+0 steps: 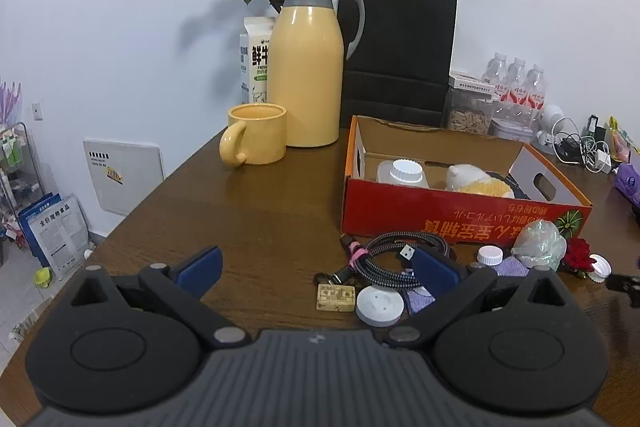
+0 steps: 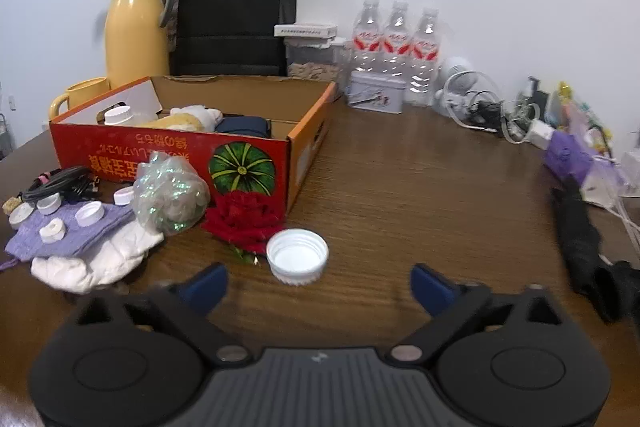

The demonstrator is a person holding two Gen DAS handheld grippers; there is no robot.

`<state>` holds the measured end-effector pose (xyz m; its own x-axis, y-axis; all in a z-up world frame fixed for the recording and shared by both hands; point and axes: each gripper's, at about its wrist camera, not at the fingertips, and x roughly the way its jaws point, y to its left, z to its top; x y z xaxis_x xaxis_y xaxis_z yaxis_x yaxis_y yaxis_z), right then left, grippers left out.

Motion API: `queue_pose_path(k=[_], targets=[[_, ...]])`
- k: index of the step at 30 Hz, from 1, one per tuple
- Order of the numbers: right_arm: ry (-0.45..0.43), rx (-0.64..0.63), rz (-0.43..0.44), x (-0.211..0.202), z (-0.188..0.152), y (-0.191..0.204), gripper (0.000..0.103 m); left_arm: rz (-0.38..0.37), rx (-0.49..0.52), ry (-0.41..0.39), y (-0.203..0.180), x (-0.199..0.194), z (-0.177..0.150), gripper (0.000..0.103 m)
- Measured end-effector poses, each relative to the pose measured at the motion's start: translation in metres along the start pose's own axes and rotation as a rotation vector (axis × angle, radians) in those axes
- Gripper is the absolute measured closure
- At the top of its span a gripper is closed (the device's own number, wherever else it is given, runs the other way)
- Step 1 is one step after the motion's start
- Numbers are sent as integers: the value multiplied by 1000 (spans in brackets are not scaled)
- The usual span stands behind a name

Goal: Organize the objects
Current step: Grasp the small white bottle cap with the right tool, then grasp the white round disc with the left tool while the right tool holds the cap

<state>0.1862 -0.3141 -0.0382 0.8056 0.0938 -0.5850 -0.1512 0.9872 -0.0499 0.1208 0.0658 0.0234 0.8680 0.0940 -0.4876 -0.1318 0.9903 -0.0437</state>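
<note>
An orange cardboard box (image 1: 460, 213) (image 2: 172, 155) stands on the brown table and holds a white-capped jar (image 1: 402, 173), a plush toy (image 1: 478, 181) and a dark pouch (image 2: 244, 126). In front of it lie a coiled black cable (image 1: 390, 259), a small wooden block (image 1: 335, 297), a white round disc (image 1: 379, 305), several white caps, a purple pouch (image 2: 64, 231), a white cloth (image 2: 96, 263), a shiny crumpled wrap (image 2: 170, 193) and a red rose (image 2: 244, 217). My left gripper (image 1: 316, 269) is open above the block and cable. A large white lid (image 2: 297, 261) lies just ahead of my open right gripper (image 2: 318, 285).
At the back stand a yellow thermos jug (image 1: 306, 67), a yellow mug (image 1: 256, 141), a milk carton (image 1: 256, 61), dried roses, a black paper bag (image 2: 236, 11), a food container, a tin (image 2: 374, 93) and three water bottles (image 2: 396, 43). Tangled chargers and a black cloth (image 2: 580, 247) lie at the right.
</note>
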Motion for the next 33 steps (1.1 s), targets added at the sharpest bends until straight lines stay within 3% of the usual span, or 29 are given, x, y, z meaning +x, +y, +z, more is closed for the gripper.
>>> queue_pose_path(k=[2,4,7,16,23,33], targets=[[27,7,7,15,5,-1,22,-2,-4,6,0,1,-1,0],[47,17,15,26,7,-2,48,-4,-7,9,1,1,-3,0],[37,38,65,28,6,-3,64,-8,-12,14,3,2,-6,0],[-45,46,33,10,-2,-2,64,-17,-25,29,4,4,-13,0],[-161,27,-10,-17,-11,6,64,-12,-23,48,5,7,-21,0],[-194,23,-14,-26,-12,9,64,-14,8,100,5,18,-35,0]])
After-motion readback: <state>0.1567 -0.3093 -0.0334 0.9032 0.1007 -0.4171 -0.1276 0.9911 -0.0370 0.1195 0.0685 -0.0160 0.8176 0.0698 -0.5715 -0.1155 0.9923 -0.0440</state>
